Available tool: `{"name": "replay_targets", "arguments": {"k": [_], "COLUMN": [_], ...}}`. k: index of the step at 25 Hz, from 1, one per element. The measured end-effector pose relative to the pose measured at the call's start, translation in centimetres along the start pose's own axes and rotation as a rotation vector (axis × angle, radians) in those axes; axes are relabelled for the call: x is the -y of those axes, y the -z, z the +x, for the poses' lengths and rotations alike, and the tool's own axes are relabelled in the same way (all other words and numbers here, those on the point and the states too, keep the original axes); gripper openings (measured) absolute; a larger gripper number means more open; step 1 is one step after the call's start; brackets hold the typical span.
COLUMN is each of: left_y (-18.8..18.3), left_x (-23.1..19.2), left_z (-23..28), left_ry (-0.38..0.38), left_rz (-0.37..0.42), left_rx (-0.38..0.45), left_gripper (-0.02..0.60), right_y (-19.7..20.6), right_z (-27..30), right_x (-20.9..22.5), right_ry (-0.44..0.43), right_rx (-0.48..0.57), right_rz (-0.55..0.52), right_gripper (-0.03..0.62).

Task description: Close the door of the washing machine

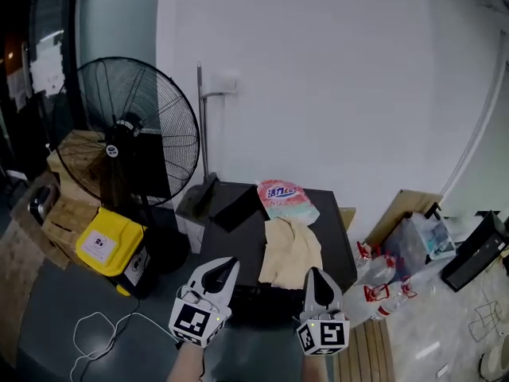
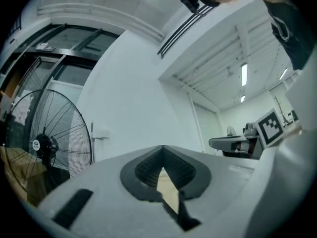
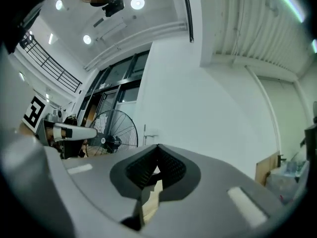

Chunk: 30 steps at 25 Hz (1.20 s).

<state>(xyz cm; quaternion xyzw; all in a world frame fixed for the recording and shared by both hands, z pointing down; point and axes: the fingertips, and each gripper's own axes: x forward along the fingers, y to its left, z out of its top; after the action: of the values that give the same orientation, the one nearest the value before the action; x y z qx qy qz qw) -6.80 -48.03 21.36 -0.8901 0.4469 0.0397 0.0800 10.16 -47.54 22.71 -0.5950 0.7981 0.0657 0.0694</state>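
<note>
The dark washing machine stands against the white wall, seen from above; its door does not show. On its top lie a pink and teal detergent bag and a beige cloth. Both grippers hang in front of the machine, above its front edge, pointing toward the wall. My left gripper is shut with nothing in it, its pads meeting at the tip. To its right my right gripper is shut too and holds nothing.
A large black floor fan stands left of the machine, with a yellow box and cardboard cartons beside it. A white cable lies on the floor. Bottles and bags crowd the right side, next to a leaning board.
</note>
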Motion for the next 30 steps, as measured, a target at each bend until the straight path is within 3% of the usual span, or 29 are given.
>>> {"name": "replay_targets", "arguments": {"k": [6,30], "left_y": [-0.7,-0.9], "left_x": [1.0,1.3], "left_z": [0.3,-0.1], "left_ry": [-0.028,-0.037], "left_rz": [0.002,0.008], "left_rx": [0.005,-0.004], "left_gripper": [-0.002,-0.002], "right_y": [-2.0,-1.6], "right_z": [-0.8,-1.3], "right_x": [1.4,2.3], "right_ry": [0.011,0.022], "right_rx": [0.034,0.011], "right_rz": [0.005,0.038], "right_gripper": [0.012,0.011]}}
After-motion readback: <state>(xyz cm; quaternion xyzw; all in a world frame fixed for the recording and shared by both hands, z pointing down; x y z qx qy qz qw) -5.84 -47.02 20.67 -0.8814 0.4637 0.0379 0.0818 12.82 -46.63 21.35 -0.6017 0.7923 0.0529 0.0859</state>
